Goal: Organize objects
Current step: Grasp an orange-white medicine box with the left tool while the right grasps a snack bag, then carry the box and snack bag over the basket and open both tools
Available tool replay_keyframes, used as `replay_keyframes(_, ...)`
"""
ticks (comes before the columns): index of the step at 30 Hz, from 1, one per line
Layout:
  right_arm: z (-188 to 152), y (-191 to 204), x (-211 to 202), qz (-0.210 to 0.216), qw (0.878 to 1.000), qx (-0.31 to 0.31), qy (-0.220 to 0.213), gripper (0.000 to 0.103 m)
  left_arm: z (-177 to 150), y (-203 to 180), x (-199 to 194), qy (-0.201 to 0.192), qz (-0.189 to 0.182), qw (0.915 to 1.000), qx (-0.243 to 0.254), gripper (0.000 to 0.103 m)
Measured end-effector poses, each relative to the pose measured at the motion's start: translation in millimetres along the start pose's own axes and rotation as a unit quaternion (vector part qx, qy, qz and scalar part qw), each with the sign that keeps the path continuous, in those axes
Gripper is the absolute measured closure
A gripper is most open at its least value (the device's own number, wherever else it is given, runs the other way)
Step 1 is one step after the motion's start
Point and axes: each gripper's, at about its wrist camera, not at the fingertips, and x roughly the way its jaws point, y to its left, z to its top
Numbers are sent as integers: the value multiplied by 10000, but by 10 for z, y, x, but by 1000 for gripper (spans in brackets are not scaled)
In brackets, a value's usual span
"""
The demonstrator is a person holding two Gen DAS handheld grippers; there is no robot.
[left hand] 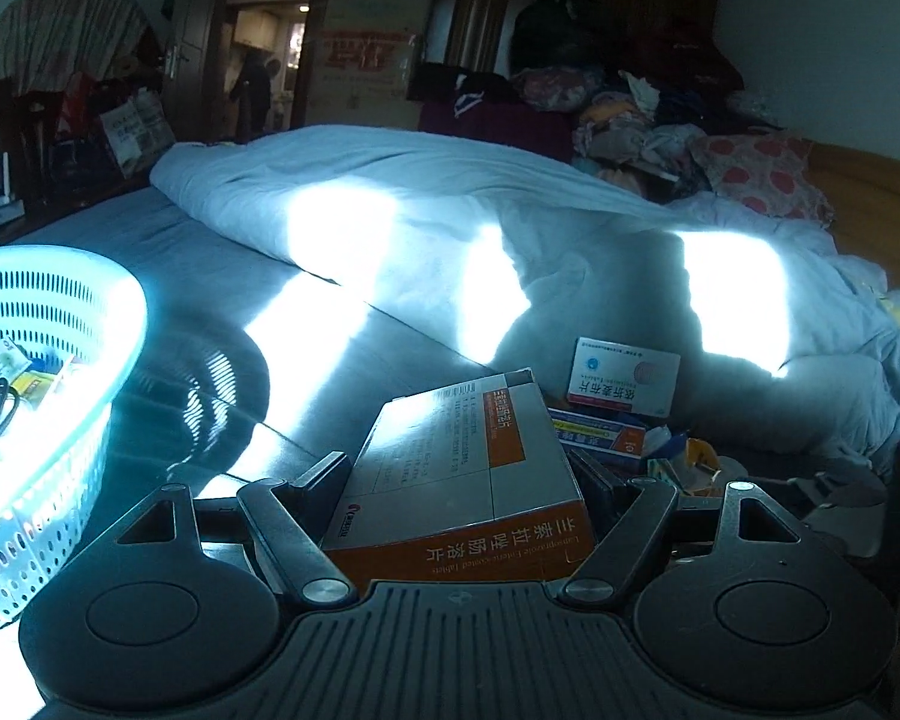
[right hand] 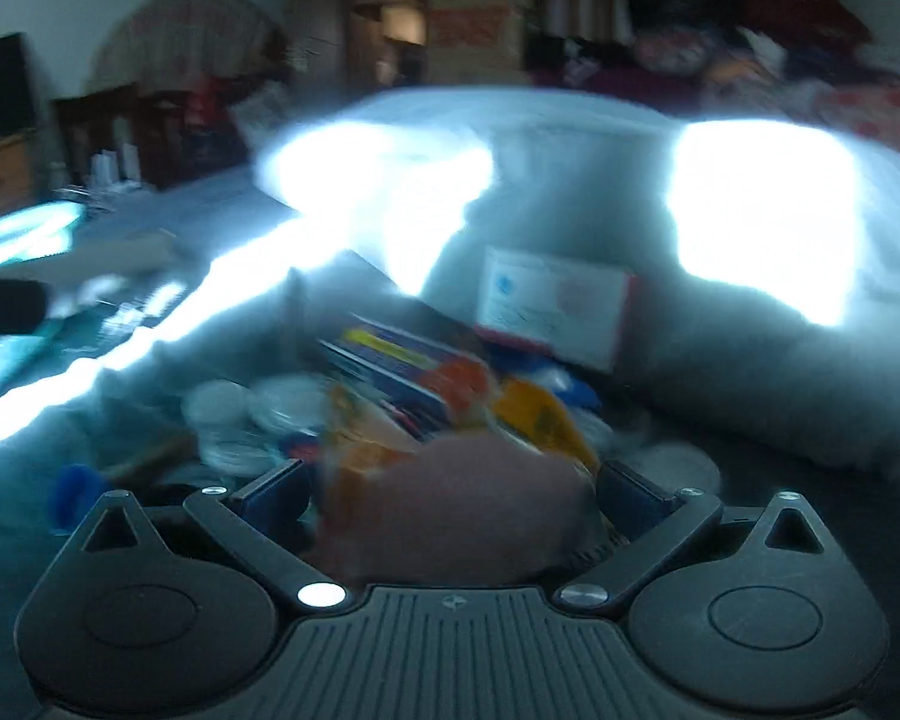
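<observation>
While your left gripper point(left hand: 459, 468) clamps the medicine box point(left hand: 462, 480) right of the basket point(left hand: 90, 360), ready to drop in, your right gripper point(right hand: 450, 480) seemingly pinches a blurred packet point(right hand: 450, 510).

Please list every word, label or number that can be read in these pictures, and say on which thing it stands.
"兰索拉唑肠溶片": front of the grey-and-orange cardboard medicine box held in the left claw.
"Lansoprazole Enteric-coated Tablets": same face, small.
"依折麦布片": white medicine box with red edge.
"10": blue-and-yellow flat box.
Fine print on these boxes, and everything in the blurred right wrist view: unreadable.
</observation>
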Motion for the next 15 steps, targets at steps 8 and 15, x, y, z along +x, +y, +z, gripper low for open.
replay_keyframes(8, 6, 1, -218, 169, 9991, -303, -238, 29, 63, -65, -131, -177, -17, 9998, 83, 27)
replay_keyframes(15, 423, 62, -849, 127, 9935, -335, -1078, 32, 281, 67, -486, -674, 346, 9971, 58, 27)
